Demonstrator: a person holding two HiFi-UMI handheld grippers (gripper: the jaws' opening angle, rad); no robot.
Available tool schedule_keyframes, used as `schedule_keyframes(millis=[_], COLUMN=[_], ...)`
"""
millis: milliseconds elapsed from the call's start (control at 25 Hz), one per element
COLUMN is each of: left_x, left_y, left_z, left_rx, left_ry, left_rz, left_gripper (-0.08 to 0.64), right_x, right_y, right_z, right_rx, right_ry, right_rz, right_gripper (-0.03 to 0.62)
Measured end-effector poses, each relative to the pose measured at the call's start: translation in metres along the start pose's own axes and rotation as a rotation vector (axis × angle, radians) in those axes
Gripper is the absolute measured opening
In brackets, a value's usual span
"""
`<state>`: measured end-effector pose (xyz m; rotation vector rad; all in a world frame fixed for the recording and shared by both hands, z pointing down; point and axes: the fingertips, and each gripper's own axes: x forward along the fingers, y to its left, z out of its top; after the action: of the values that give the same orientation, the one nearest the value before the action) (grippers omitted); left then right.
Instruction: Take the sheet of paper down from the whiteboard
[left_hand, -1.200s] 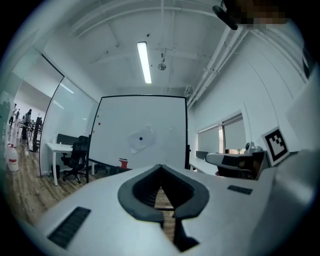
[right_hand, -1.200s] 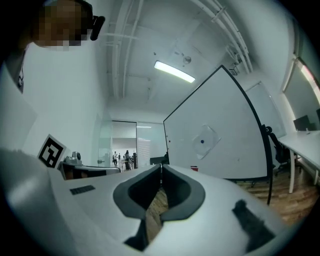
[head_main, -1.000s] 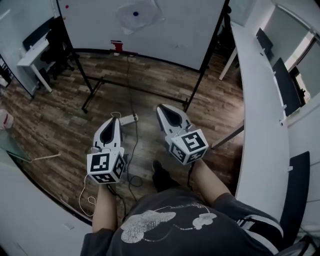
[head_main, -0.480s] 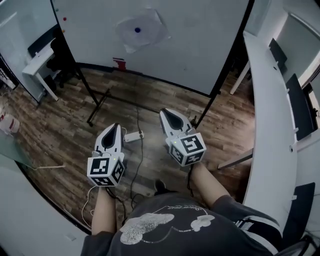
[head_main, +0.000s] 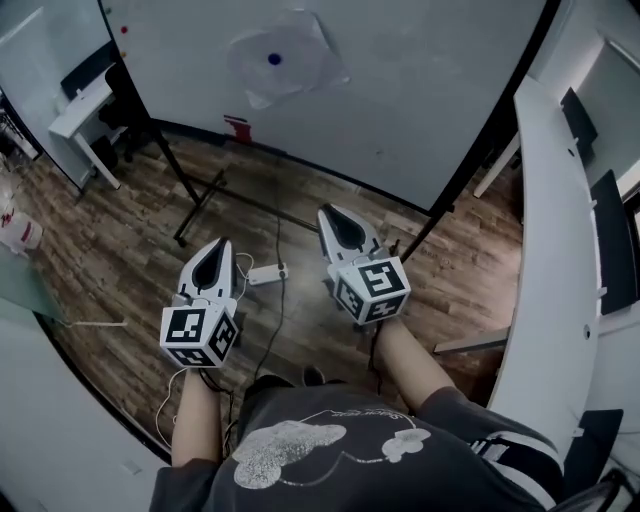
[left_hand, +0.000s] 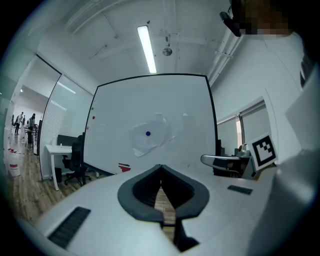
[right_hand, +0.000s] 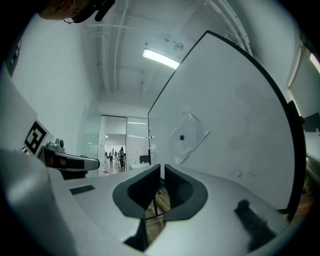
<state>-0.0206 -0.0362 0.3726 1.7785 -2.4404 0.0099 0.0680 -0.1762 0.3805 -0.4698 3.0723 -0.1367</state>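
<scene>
A sheet of paper (head_main: 287, 60) hangs on the whiteboard (head_main: 400, 90), pinned by a blue magnet (head_main: 274, 59). It also shows in the left gripper view as the paper (left_hand: 150, 135) and in the right gripper view as the paper (right_hand: 187, 135). My left gripper (head_main: 218, 248) and right gripper (head_main: 334, 214) are held side by side over the wooden floor, well short of the board, both pointing at it. Both are shut with nothing between the jaws, as the left gripper (left_hand: 160, 167) and right gripper (right_hand: 162, 167) show in their own views.
The whiteboard stands on a black frame with floor legs (head_main: 205, 195). A power strip (head_main: 265, 272) and cables lie on the floor below my grippers. A long white desk (head_main: 545, 250) runs along the right, a small white table (head_main: 78, 112) with a chair stands at left.
I have stepped closer to the whiteboard: the board and paper look larger and nearer, and both grippers moved forward with me. Both stay shut.
</scene>
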Motion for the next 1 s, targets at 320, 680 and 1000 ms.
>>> schedule_keyframes(millis=[320,680,1000], left_x=[0.05,0.121,0.186], left_y=[0.01,0.047,0.118], left_z=[0.012,0.013,0.018], left_rx=[0.024,0.031,0.034], left_ry=[-0.004,-0.009,0.009], left_rz=[-0.037,-0.124,-0.261], left_gripper=[0.014,0.014,0.014], right_x=[0.025,0.074,0.154], right_y=[-0.023,-0.052,-0.059], right_z=[0.011,0.009,0.002], right_rx=[-0.021,-0.036,-0.036], right_ry=[-0.027,-0.041,-0.033], right_rz=[-0.031,-0.119,-0.271], right_gripper=[0.025,0.025,0.025])
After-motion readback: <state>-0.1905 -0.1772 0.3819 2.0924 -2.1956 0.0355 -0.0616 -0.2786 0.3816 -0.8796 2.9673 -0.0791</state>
